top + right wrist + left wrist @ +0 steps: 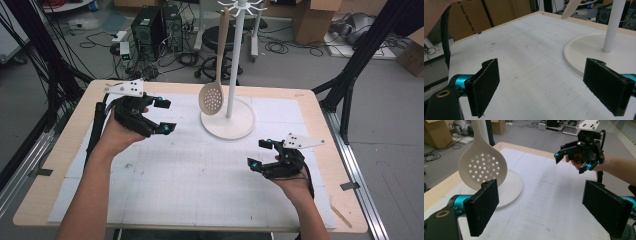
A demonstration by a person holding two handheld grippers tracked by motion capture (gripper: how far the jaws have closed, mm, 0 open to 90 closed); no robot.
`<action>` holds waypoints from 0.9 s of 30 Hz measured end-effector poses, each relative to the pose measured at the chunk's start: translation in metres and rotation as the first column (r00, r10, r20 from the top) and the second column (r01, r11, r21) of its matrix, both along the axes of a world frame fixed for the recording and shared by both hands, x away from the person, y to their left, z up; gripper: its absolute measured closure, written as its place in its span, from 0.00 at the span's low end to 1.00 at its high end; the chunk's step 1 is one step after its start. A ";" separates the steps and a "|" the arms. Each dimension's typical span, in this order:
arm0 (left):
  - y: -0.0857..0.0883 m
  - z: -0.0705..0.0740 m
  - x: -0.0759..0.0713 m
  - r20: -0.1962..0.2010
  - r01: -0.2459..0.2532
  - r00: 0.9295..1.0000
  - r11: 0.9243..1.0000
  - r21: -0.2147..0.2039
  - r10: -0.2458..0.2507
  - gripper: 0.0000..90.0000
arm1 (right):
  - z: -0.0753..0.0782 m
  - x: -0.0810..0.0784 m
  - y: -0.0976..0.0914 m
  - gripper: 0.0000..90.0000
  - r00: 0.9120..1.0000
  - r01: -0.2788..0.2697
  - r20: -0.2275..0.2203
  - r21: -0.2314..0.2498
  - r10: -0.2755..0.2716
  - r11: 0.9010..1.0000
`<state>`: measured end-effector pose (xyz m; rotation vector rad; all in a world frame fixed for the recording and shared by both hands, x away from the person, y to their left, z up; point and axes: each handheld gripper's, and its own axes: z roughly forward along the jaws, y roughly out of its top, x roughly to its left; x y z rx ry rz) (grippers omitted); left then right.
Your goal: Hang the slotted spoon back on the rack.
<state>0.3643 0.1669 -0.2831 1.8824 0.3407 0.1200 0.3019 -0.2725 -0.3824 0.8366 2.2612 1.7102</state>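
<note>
The left gripper (161, 116) hung with its jaws spread and nothing between them, just left of the skimmer (212, 98), which hung by its handle from the stand (235, 60) at the far middle of the table (65, 150). In the left gripper view the skimmer's perforated bowl (483, 168) showed above and beyond one pad (484, 206), apart from it, its lower edge close over the stand's round base (510, 192).

The right gripper (261, 154) waited well apart, near the table's right side, jaws also spread and empty; in the right gripper view its pads (485, 82) framed bare white mat (529, 65), with the base and pole (612, 23) off to one side.

The skimmer appeared to be hung and let go, with no pad touching it. The chief risk from here looked to be a stray brush: the left gripper stood close enough that a careless sweep could catch the bowl, set the skimmer swinging on its hook and perhaps tip it off onto the base. A knock against the slim pole could rock the stand to the same effect. How securely the handle sat on its hook could not be told, the top of the stand being cut off at the edge of the high view.
</note>
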 end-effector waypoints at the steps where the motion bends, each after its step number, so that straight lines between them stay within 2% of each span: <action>1: 0.002 -0.003 -0.002 0.000 0.001 1.000 1.000 -0.007 -0.001 0.15 | 0.000 0.000 0.000 0.14 1.000 -0.001 0.004 0.000 0.001 1.000; 7: 0.013 -0.023 -0.008 -0.016 -0.029 0.999 0.999 -0.023 0.029 0.12 | 0.000 0.000 -0.001 0.14 1.000 0.003 0.003 0.004 -0.003 1.000; 12: 0.023 -0.037 -0.017 -0.019 -0.025 1.000 0.998 -0.064 0.024 0.10 | 0.000 0.001 -0.002 0.14 1.000 0.004 0.000 0.001 -0.004 1.000; 15: 0.029 -0.043 -0.018 -0.026 -0.044 0.999 0.997 -0.058 0.042 0.08 | 0.000 0.001 -0.002 0.14 1.000 0.005 0.002 0.001 -0.005 1.000; 21: 0.037 -0.052 -0.025 -0.014 -0.043 0.999 0.995 -0.084 0.042 0.07 | -0.001 0.001 -0.003 0.14 1.000 0.010 -0.005 0.003 -0.010 1.000; 23: 0.040 -0.057 -0.029 -0.012 -0.041 0.999 0.994 -0.102 0.041 0.07 | -0.001 0.002 -0.004 0.14 1.000 0.009 0.001 0.000 -0.009 1.000; 27: 0.044 -0.069 -0.034 -0.008 -0.055 0.998 0.992 -0.110 0.055 0.04 | -0.002 0.003 -0.004 0.14 1.000 0.008 0.000 -0.001 -0.008 1.000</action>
